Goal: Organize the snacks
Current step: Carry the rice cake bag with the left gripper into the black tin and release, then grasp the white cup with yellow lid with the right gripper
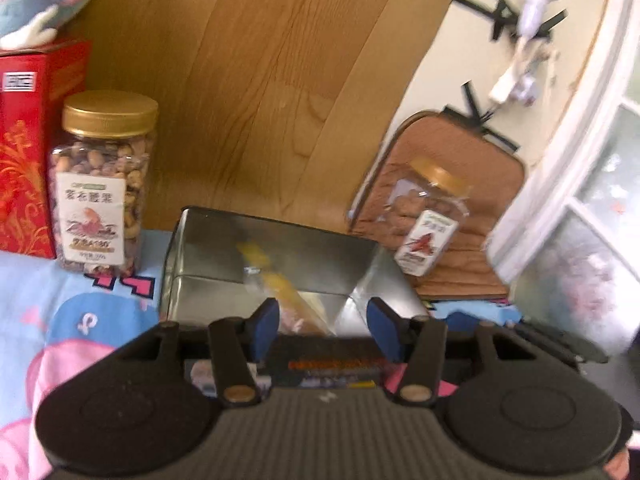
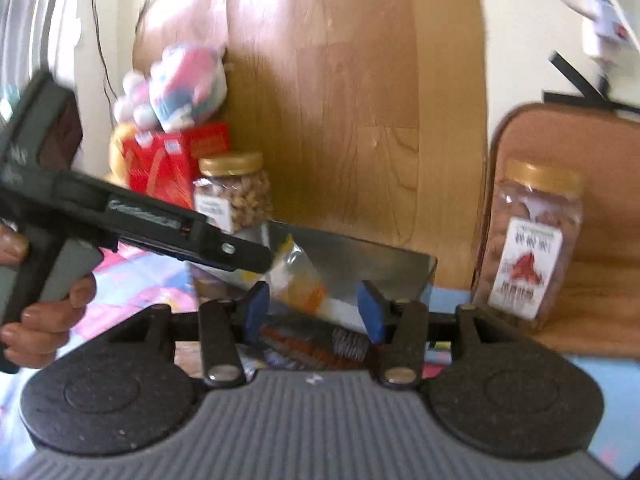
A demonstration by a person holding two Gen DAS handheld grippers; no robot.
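Both the left tongs [image 1: 322,328] and right tongs [image 2: 314,308] hang spread and empty, the snack packet [image 1: 276,284] in the tin [image 1: 188,264] lying straight ahead, long axis running away.

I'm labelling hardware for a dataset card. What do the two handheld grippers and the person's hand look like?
Each gripper, left gripper and right gripper, has blue pads on black linkage arms, brass-coloured rivets and a ribbed grey body. From outside, the left one is a black pistol-grip tool with small lettering, held by a bare hand.
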